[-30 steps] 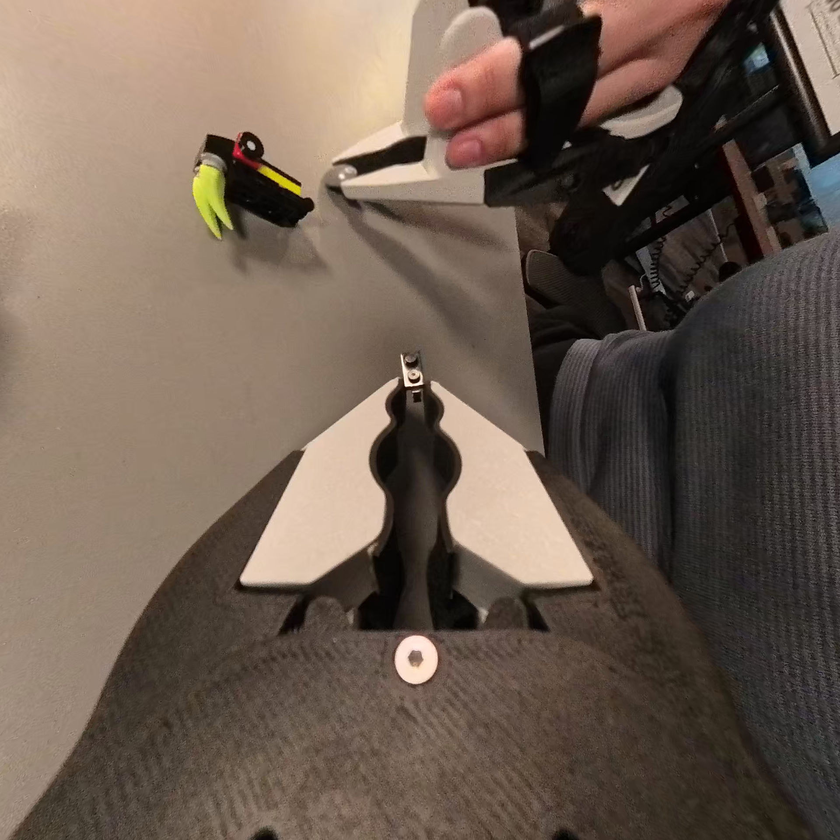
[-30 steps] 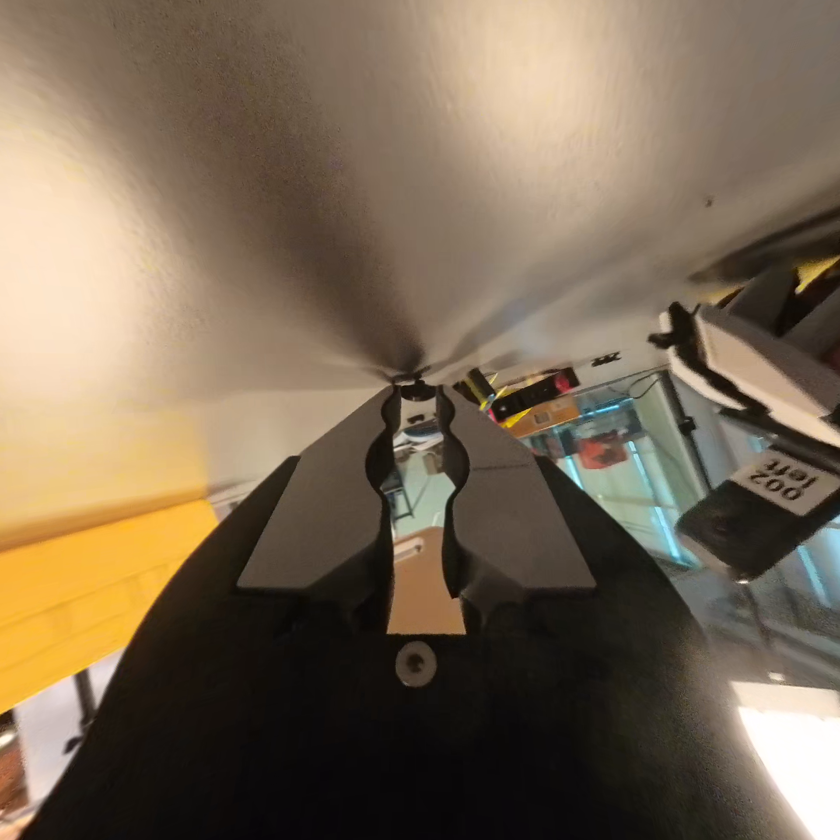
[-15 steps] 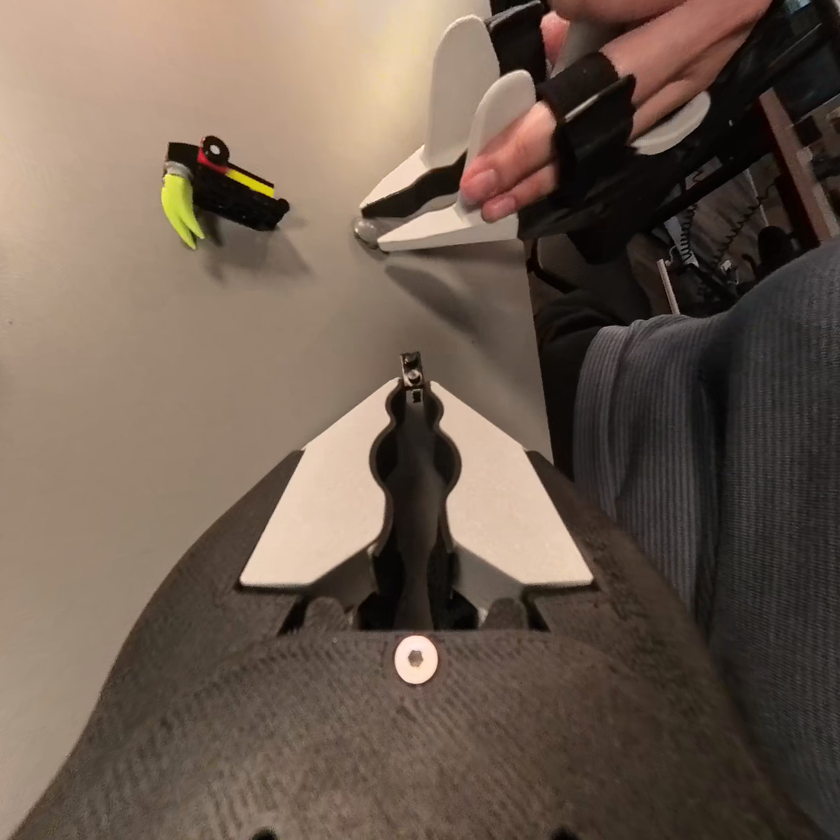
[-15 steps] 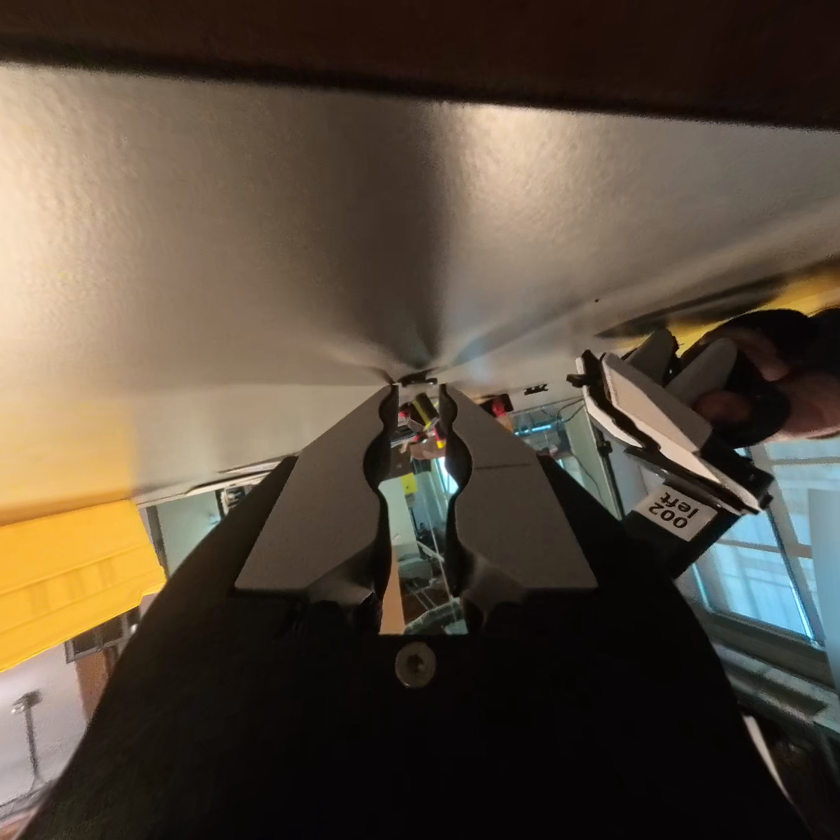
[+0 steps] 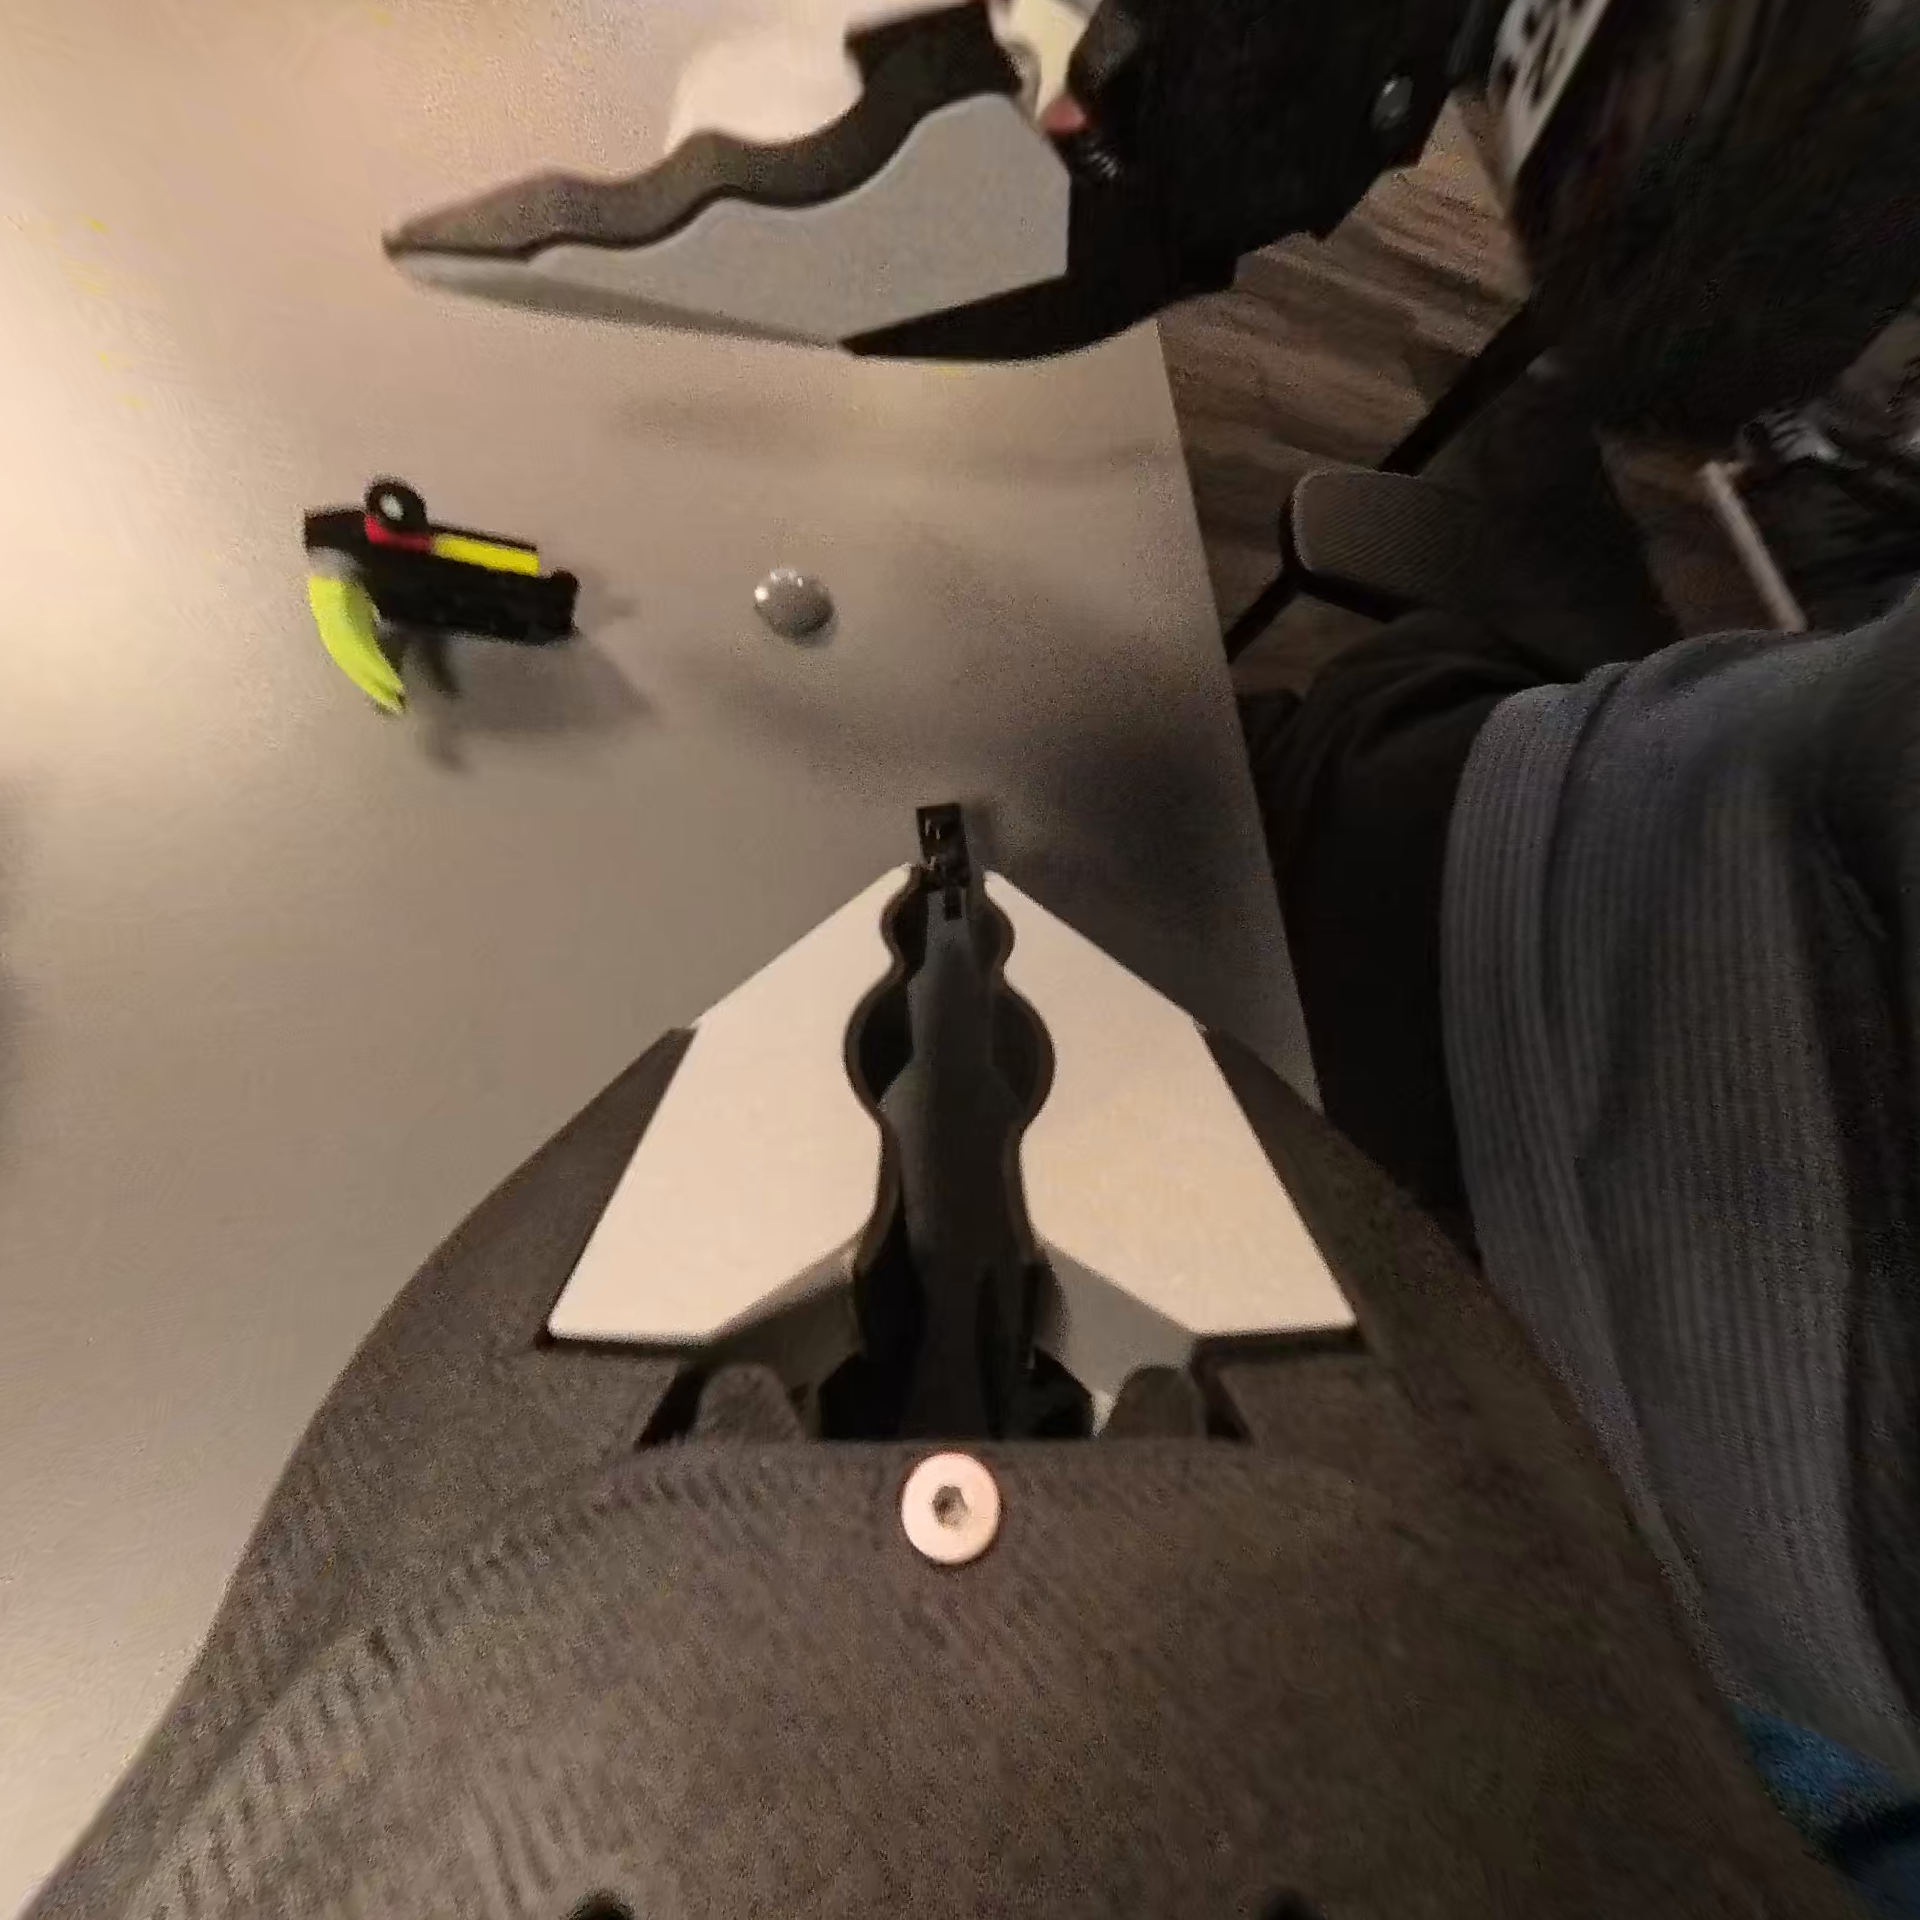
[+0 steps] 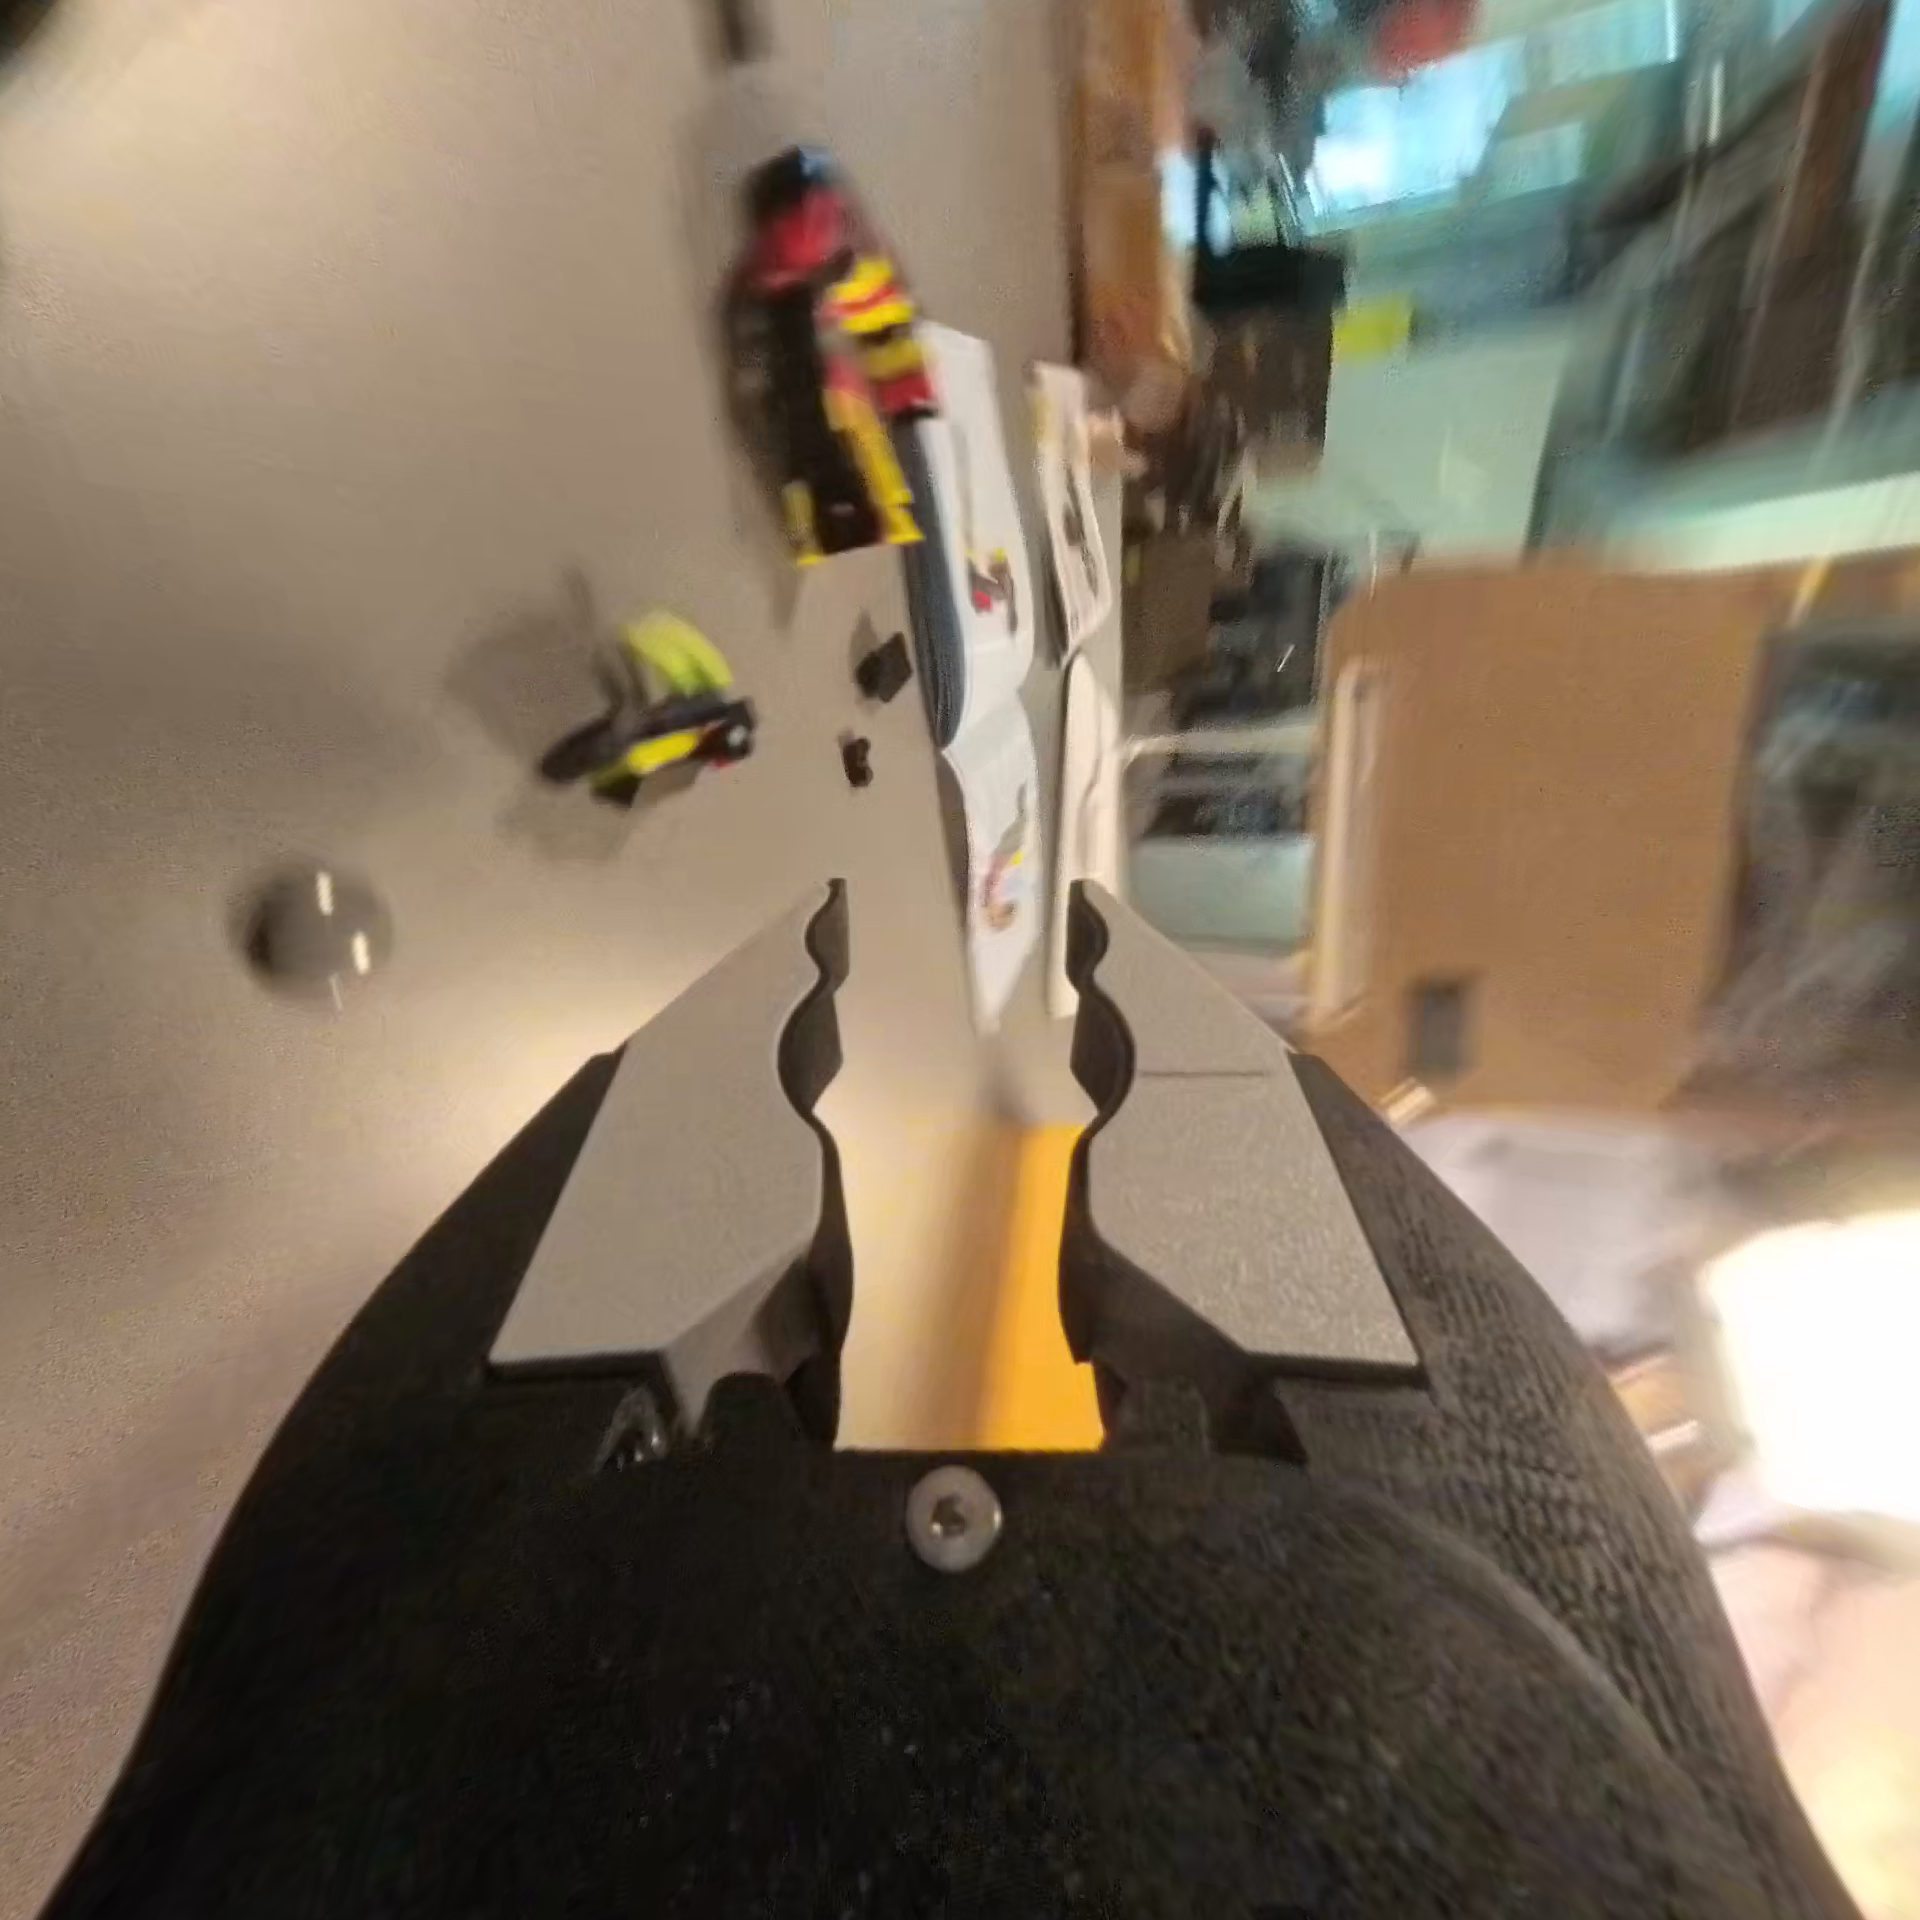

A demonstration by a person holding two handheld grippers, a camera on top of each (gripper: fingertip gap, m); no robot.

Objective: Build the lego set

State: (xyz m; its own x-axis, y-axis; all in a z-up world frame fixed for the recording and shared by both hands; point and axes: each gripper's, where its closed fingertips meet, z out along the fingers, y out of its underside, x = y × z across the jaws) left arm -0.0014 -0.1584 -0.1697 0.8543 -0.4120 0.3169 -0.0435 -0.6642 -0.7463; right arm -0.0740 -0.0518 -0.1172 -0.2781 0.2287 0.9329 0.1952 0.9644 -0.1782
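The left gripper [image 5: 948, 878] has its jaws pressed together on a small black lego piece [image 5: 938, 831], which sticks out just past the tips above the grey worktop [image 5: 260, 1039], close to the worktop's near edge.

The right gripper [image 6: 954, 902] stands with its jaws parted and nothing between them. The left wrist view also shows it, side on, above the worktop's far part [image 5: 468, 234], with clear space under its tip.

Both views show a small lego sub-assembly [image 5: 436, 592], black with a yellow strip, a red bit and lime-green claws, lying on the worktop away from its edges. Just beside it, not touching, lies a round grey piece [image 5: 792, 601]; in the right wrist view this piece [image 6: 312, 935] lies to the left of the parted jaws, with the sub-assembly [image 6: 655, 717] farther off.

Only the right wrist view shows a larger black, red and yellow lego build [image 6: 831, 364] farther along the worktop, near one edge, two small dark loose pieces [image 6: 883, 665] [image 6: 854, 758] between it and the gripper, and an open instruction booklet [image 6: 987, 675] lying along that edge. This view is heavily blurred, so finer detail cannot be told.

Only the left wrist view shows a person's grey-blue sleeve [image 5: 1662, 1039] beyond the worktop's near edge.
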